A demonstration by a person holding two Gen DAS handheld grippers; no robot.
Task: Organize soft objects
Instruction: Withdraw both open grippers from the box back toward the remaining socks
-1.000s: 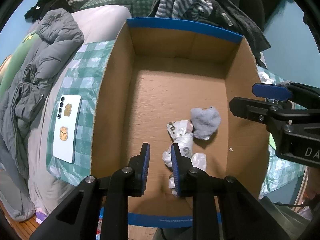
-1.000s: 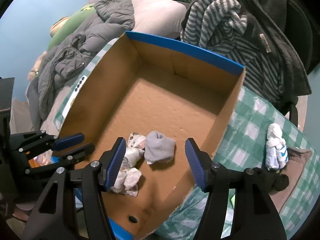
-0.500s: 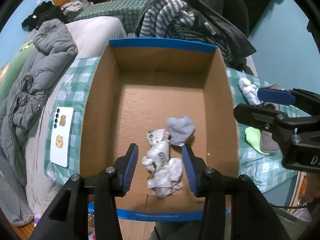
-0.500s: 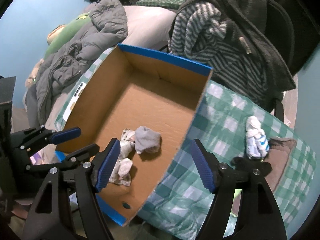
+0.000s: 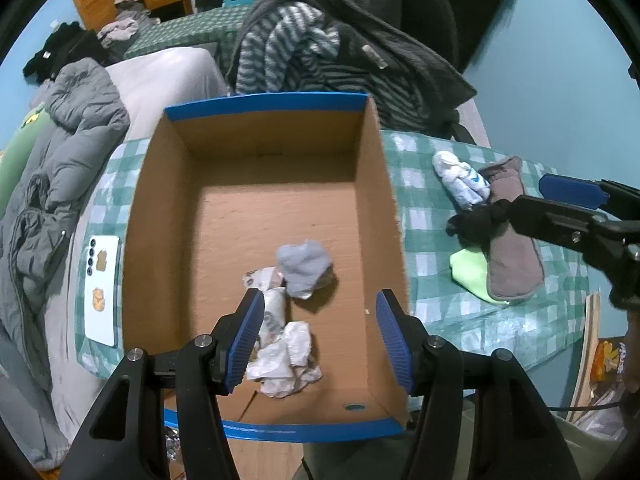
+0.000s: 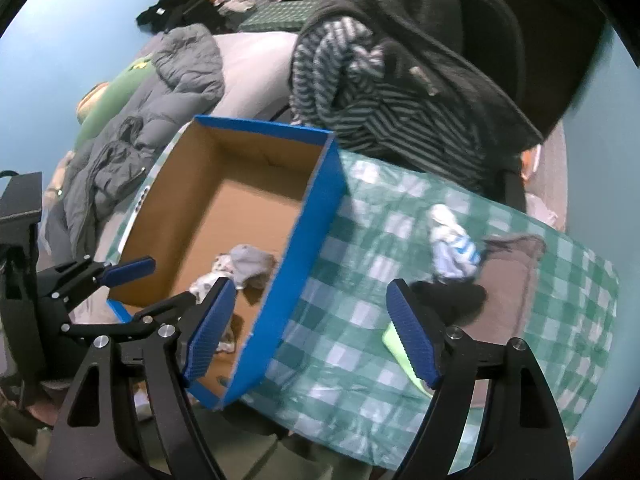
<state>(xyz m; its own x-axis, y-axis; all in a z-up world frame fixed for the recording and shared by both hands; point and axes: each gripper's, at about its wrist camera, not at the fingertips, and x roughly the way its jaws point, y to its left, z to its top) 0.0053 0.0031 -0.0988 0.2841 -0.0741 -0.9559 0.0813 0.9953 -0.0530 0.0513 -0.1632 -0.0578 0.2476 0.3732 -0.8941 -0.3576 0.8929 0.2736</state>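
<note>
My left gripper (image 5: 320, 338) spreads its fingers, empty, above the cardboard box (image 5: 384, 208) at frame centre, where a grey sock (image 5: 304, 266) lies. My right gripper (image 6: 310, 330) also widens, empty, over the checked bench (image 6: 360, 344).

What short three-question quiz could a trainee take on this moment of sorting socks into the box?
1. True or false: the grey sock lies inside the cardboard box.
2. Which lies on the checked cloth outside the box? A) white and blue sock B) phone C) striped sweater
3. Fill in: the left gripper holds ____.

Key: 1 true; 2 A; 3 nothing, its jaws are opening with white socks lying loose below.
</note>
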